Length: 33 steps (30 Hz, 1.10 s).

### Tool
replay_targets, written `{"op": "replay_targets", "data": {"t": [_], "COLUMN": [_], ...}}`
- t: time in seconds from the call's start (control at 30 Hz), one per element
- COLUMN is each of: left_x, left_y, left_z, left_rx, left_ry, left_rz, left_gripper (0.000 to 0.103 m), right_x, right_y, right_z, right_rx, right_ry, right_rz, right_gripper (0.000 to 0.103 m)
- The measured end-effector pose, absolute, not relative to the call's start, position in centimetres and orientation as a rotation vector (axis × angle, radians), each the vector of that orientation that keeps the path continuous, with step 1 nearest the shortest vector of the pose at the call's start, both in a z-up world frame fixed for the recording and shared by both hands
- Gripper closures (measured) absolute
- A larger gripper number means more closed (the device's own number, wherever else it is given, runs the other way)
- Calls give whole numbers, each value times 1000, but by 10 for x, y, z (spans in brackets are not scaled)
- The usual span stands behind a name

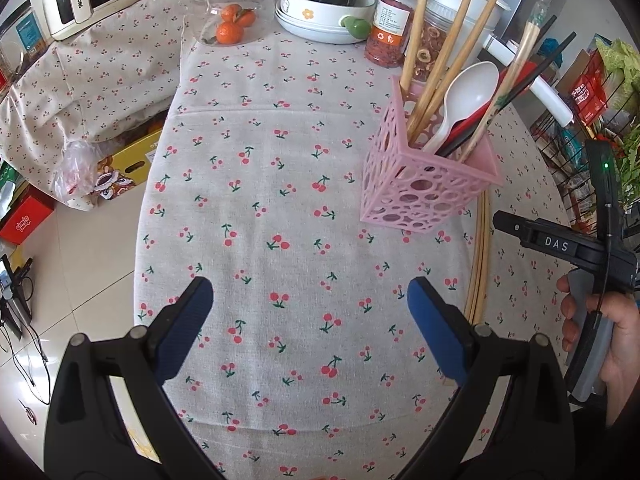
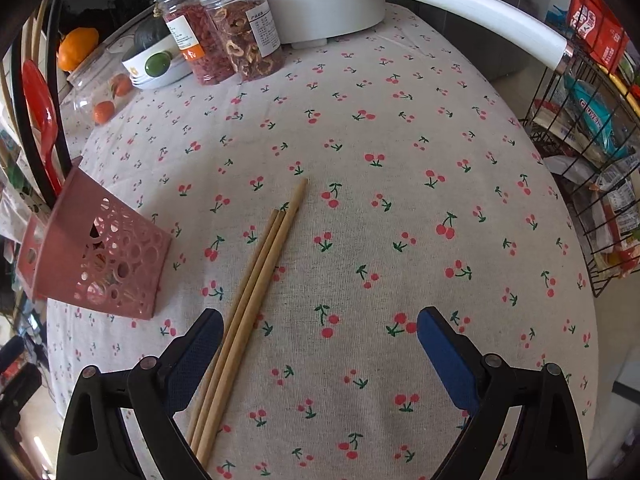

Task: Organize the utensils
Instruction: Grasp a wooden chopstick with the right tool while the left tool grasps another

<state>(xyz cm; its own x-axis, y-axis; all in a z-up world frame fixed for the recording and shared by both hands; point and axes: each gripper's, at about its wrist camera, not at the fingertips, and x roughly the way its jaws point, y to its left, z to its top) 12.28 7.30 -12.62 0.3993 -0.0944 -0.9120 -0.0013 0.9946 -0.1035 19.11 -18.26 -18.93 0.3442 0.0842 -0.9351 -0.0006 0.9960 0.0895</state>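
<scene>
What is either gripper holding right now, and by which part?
Nothing. The left gripper stands open over bare tablecloth; the right gripper is open, with the wooden chopsticks lying loose beside its left finger.

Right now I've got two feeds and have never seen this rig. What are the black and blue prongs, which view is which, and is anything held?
No robot: a person holds one handheld gripper in each hand, each with a camera looking along its jaws. The left gripper looks at the cherry tablecloth and the pink utensil holder with chopsticks and a white spoon. The right gripper looks at three loose wooden chopsticks lying beside its left pad. Both jaws stand open, holding nothing.
</scene>
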Motion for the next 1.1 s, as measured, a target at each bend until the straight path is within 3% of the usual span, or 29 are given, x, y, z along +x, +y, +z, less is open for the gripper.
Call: {"op": "replay_targets", "data": {"t": [0.7,0.83,0.93,1.03,1.1], "left_x": [115,116,114,111,109], "left_y": [73,72,69,64,60], "left_z": [-127,-126,-124,-122,-121], "left_rx": [-77,-87,-81,-60,-48], "left_ry": [1162,1160,1152,1140,1132], "left_rz": [-97,-102,-120,-146,-164], "left_gripper": [6,6,6,6,6], "right_x": [200,199,199,199,199], "right_y": [-174,-165,-163,-164,-164], "right_z": [-199,-204,-200,-196,-193], "right_rx": [18,-48,-41,-29,-32], "right_ry": [1286,1285,1296,1277,1266], "right_rz": [-8,-9,-3,-9,11], "right_gripper": [6,10,22,42,70]}}
